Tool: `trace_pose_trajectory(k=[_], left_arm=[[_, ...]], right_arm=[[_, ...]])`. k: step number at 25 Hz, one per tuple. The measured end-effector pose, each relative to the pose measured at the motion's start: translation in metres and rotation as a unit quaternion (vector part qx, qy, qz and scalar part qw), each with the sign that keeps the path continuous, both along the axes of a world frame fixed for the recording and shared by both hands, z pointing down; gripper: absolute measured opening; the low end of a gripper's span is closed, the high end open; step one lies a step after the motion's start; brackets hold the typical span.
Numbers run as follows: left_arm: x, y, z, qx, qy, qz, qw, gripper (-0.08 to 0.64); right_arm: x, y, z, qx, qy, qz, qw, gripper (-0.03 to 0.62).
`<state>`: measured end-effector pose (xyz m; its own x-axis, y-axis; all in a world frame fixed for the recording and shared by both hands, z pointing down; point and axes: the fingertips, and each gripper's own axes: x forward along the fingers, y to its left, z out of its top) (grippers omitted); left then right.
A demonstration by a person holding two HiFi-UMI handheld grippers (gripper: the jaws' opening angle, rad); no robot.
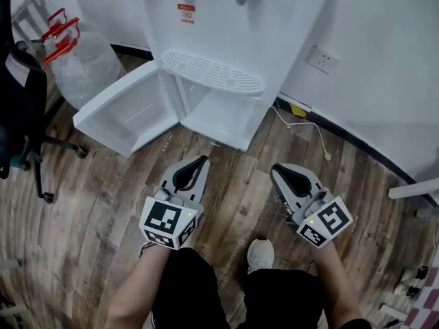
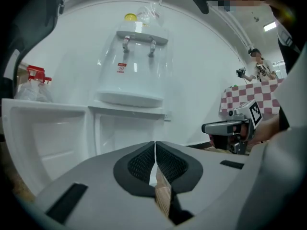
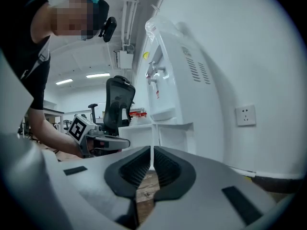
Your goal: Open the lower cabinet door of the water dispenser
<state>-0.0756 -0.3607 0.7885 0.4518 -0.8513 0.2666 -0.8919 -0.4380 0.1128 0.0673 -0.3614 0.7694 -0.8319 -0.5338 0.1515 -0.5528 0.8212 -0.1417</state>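
The white water dispenser [image 1: 219, 26] stands against the wall with its lower cabinet door [image 1: 127, 112] swung wide to the left, showing the empty white cabinet [image 1: 219, 115]. My left gripper [image 1: 199, 162] is held over the wood floor in front of the cabinet, shut and empty. To its right my right gripper [image 1: 276, 172] is also shut with nothing in it. The left gripper view shows the dispenser [image 2: 136, 66] and open door [image 2: 43, 133] ahead of the left gripper [image 2: 155, 143]. The right gripper [image 3: 152, 150] faces the dispenser [image 3: 168, 85] from the side.
A large clear water bottle [image 1: 82, 64] with a red handle lies left of the door. An office chair [image 1: 24, 108] stands at far left. A wall socket [image 1: 322, 60] and a white cable [image 1: 309, 125] sit right of the dispenser. My shoe [image 1: 260, 256] is on the floor below.
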Motion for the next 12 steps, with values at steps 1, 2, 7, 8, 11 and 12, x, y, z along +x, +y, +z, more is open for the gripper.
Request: trace_pose_trajectory(k=[1,2,7,8,11,12], left_arm=[[0.005,0.002,0.003,-0.002,-0.004,0.006,1.0,0.018],[0.008,0.004,0.006,-0.004,-0.009,0.011,0.9999,0.015],[0.016,0.013,0.005,-0.024,-0.009,0.02,0.9995,0.015],[0.016,0.014,0.0,-0.029,-0.007,0.018,0.9994,0.014],[0.021,0.025,-0.024,-0.046,-0.002,0.021,0.9987,0.014],[0.025,0.03,-0.035,-0.051,-0.002,0.026,0.9984,0.014]], right_arm=[[0.005,0.001,0.004,-0.003,-0.002,0.005,1.0,0.037],[0.009,0.003,0.007,-0.008,-0.005,0.009,1.0,0.037],[0.018,0.009,0.01,-0.034,0.002,0.015,0.999,0.037],[0.018,0.009,0.004,-0.039,0.002,0.016,0.999,0.037],[0.021,0.016,-0.024,-0.058,-0.002,0.024,0.998,0.037],[0.023,0.019,-0.037,-0.063,-0.001,0.029,0.998,0.037]])
